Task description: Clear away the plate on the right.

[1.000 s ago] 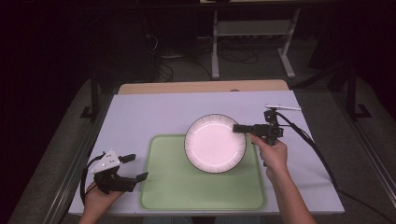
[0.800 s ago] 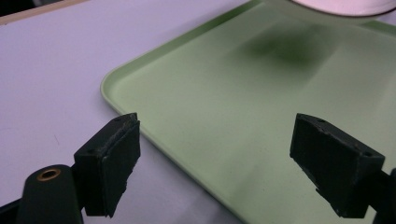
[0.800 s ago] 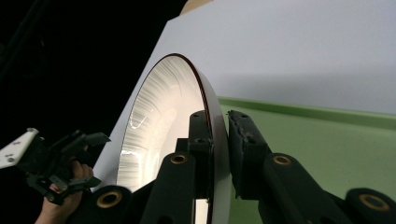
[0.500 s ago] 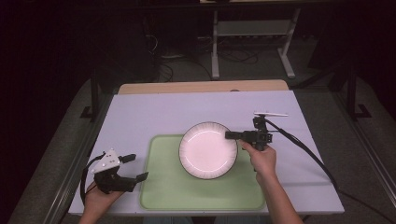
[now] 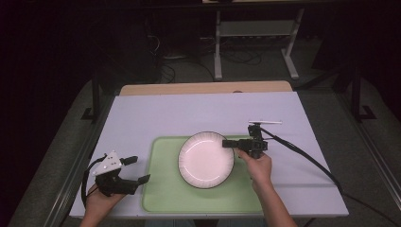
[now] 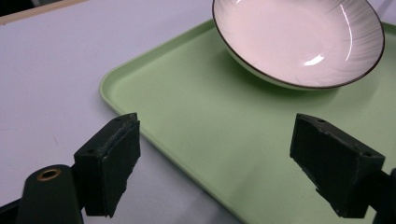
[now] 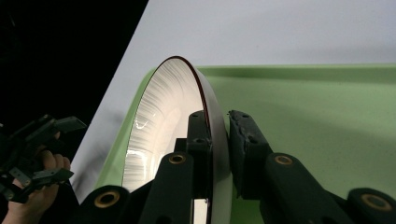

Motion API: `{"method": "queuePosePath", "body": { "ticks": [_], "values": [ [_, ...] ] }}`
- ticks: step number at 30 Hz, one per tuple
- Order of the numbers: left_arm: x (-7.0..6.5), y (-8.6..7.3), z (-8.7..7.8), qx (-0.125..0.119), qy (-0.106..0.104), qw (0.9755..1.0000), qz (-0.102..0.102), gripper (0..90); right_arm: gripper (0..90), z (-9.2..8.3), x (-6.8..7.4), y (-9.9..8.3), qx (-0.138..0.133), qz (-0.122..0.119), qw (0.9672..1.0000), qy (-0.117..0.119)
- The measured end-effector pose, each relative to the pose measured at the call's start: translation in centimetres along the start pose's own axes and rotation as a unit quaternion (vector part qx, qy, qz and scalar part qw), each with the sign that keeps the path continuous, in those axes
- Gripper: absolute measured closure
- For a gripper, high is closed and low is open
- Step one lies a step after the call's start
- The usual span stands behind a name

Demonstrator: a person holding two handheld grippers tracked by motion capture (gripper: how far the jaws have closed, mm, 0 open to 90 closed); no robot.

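The right gripper [image 5: 228,143] jaws clench the rim of the white plate [image 5: 205,160] over the green tray [image 5: 165,198]; the left gripper [image 5: 139,169], jaws released, sits just beside the tray.

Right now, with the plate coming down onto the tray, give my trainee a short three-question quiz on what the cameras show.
1. True or false: the right gripper pinches the rim of the plate.
2. What lies under the plate? A) a green tray B) a wire rack C) a folded towel
3. How do the left gripper's jaws stand, and is anything between them?

Key
1. True: in the right gripper view its jaws clamp the rim, one inside and one outside.
2. A
3. Wide apart with nothing between the pads; it sits by the tray's left edge, over the pale table cover.
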State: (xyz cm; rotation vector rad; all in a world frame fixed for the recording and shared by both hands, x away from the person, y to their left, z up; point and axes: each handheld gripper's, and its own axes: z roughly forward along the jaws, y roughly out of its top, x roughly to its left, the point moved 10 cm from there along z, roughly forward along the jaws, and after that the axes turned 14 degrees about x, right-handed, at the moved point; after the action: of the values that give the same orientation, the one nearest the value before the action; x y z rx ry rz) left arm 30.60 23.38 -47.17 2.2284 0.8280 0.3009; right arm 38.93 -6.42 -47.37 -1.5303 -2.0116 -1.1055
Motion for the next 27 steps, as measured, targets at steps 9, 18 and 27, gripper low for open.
{"method": "queuePosePath", "body": {
  "ticks": [9, 18, 27],
  "values": [
    [0.0, 0.0, 0.0, 0.001, 0.000, 1.0000, 0.001, 15.9, 78.7, 0.6, -0.3, -0.3, 0.001, 0.002, 1.0000, -0.008],
    [0.0, 0.0, 0.1, 0.002, 0.000, 1.0000, 0.001, 15.9, 79.9, 0.6, -0.7, -0.7, 0.006, 0.002, 0.9995, -0.031],
    [0.0, 0.0, 0.1, 0.002, 0.000, 1.0000, 0.001, 15.9, 80.6, 0.6, -1.1, -1.3, 0.020, 0.002, 0.9985, -0.052]
  ]
}}
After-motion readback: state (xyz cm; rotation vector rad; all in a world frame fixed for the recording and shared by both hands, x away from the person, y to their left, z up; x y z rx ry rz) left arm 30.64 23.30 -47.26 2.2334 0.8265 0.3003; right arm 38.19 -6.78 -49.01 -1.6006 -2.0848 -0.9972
